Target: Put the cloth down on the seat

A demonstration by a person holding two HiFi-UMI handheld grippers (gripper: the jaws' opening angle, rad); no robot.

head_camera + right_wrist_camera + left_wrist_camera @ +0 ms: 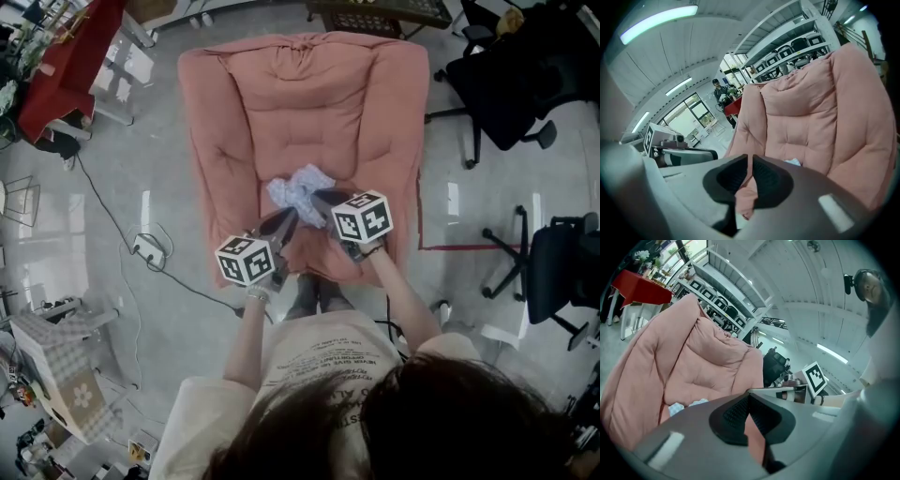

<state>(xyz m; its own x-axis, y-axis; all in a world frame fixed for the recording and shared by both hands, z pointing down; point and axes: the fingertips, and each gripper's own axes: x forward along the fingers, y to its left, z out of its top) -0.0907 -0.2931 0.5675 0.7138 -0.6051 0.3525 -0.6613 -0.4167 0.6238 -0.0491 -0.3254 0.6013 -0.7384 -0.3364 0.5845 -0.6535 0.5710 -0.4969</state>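
A pale blue-and-white checked cloth (298, 187) lies crumpled on the seat of a pink padded armchair (323, 103). My right gripper (320, 197) reaches in from the front, its tips at the cloth's right edge; its jaws stand all but together with nothing between them. My left gripper (289, 221) hovers just in front of the cloth, jaws together and empty. In the left gripper view the cloth (686, 405) peeks out left of the left gripper (749, 397). In the right gripper view a corner of the cloth (792, 162) shows just past the right gripper (750, 159).
Black office chairs (511, 80) stand to the right of the armchair, another chair (553, 272) farther down. A red-covered table (66, 56) is at the upper left. A cable and power strip (145, 251) lie on the floor at left. A box (61, 375) sits lower left.
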